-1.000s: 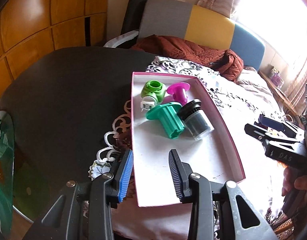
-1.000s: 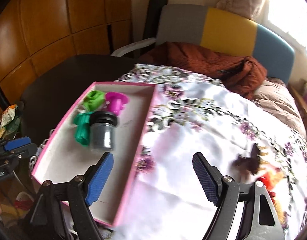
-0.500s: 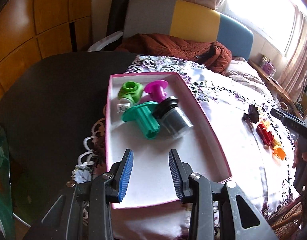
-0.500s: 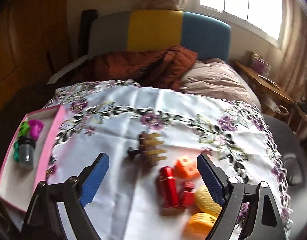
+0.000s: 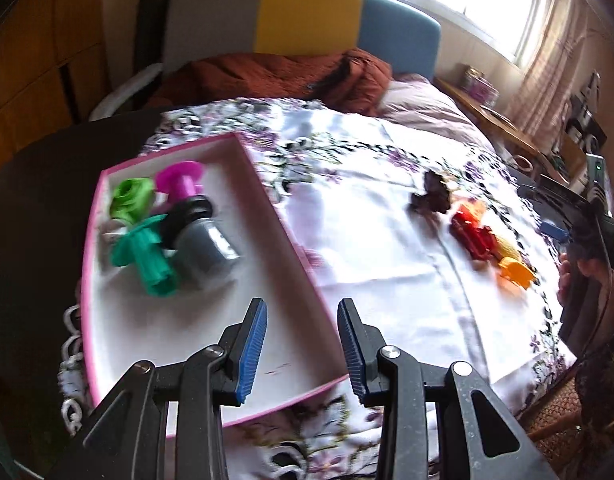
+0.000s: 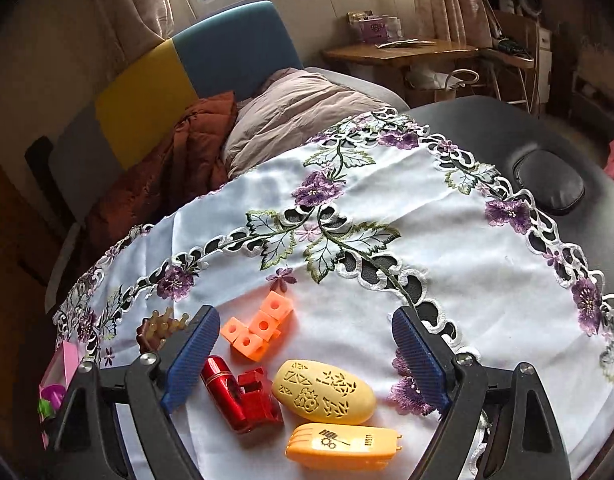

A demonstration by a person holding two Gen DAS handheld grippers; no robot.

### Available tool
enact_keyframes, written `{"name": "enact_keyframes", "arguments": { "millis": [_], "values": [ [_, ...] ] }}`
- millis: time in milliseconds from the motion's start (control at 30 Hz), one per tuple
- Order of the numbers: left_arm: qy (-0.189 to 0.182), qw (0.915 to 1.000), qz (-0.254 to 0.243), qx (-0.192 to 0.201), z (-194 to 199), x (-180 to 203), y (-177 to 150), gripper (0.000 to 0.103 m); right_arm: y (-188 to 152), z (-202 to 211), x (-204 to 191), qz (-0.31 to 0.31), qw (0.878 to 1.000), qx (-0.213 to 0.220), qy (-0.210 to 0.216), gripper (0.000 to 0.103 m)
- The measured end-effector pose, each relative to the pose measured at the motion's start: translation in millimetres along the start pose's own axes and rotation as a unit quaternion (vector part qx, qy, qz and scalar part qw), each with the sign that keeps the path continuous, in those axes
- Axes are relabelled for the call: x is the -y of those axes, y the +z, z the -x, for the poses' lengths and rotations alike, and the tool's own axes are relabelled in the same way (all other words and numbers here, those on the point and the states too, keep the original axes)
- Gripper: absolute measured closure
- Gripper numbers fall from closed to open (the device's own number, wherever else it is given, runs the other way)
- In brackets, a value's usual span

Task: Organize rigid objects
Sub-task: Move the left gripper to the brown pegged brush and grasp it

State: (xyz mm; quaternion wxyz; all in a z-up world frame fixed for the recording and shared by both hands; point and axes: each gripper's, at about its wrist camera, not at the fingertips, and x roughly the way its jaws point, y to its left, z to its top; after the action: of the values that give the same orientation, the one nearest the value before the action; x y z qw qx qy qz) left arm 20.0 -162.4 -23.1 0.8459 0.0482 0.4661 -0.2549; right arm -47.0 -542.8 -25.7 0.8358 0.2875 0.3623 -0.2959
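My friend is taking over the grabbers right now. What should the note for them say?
Left gripper: open, empty, above the near end of the pink tray.
Right gripper: wide open, empty, over the loose toys.
Done: green ring piece, magenta spool, teal flanged piece and grey jar with black lid lie in the tray.
Left: on the tablecloth, orange cube block, red metal piece, yellow patterned oval, orange clip-like case, brown knobbly piece.
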Motion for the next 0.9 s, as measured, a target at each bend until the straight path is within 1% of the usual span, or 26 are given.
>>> {"name": "enact_keyframes", "arguments": {
  "millis": [167, 200, 367, 467, 533, 600, 700, 800, 900],
  "values": [
    [-0.028, 0.9991, -0.027, -0.015, -18.3, 34.0, 11.0, 0.067, -3.3, -5.2, 0.5, -0.002, 1.0, -0.019, 0.004, 0.014],
    [-0.036, 0.9988, -0.028, -0.018, -22.5, 39.8, 13.7, 0.067, -2.9, -4.5, 1.0, -0.005, 1.0, -0.018, 0.006, 0.014],
    [-0.052, 0.9973, -0.045, -0.028, -45.3, 68.2, 33.3, 0.067, -0.4, 0.0, 3.7, -0.015, 1.0, -0.012, 0.011, 0.013],
    [-0.07, 0.9957, -0.057, -0.022, -57.7, 86.7, 50.4, 0.066, 2.3, 0.7, 5.1, -0.02, 1.0, -0.011, 0.011, 0.013],
    [-0.088, 0.9939, -0.063, -0.017, -66.1, 98.3, 62.8, 0.061, 3.5, 0.8, 7.2, -0.027, 0.999, -0.013, 0.016, 0.013],
    [-0.1, 0.9927, -0.065, -0.018, -78.1, 109.1, 75.7, 0.059, 4.3, 1.1, 9.7, -0.036, 0.999, -0.017, 0.023, 0.013],
    [-0.101, 0.9923, -0.067, -0.028, -100.4, 122.3, 89.4, 0.052, 5.7, 0.3, 13.9, -0.049, 0.998, -0.021, 0.029, 0.012],
    [-0.101, 0.9922, -0.061, -0.041, -121.2, 130.1, 99.4, 0.05, 6.8, -1.6, 16.9, -0.06, 0.997, -0.027, 0.034, 0.012],
    [-0.109, 0.9916, -0.058, -0.04, -135.9, 140.3, 110.4, 0.049, 7.4, -4.5, 17.0, -0.064, 0.996, -0.035, 0.042, 0.012]
  ]
}}
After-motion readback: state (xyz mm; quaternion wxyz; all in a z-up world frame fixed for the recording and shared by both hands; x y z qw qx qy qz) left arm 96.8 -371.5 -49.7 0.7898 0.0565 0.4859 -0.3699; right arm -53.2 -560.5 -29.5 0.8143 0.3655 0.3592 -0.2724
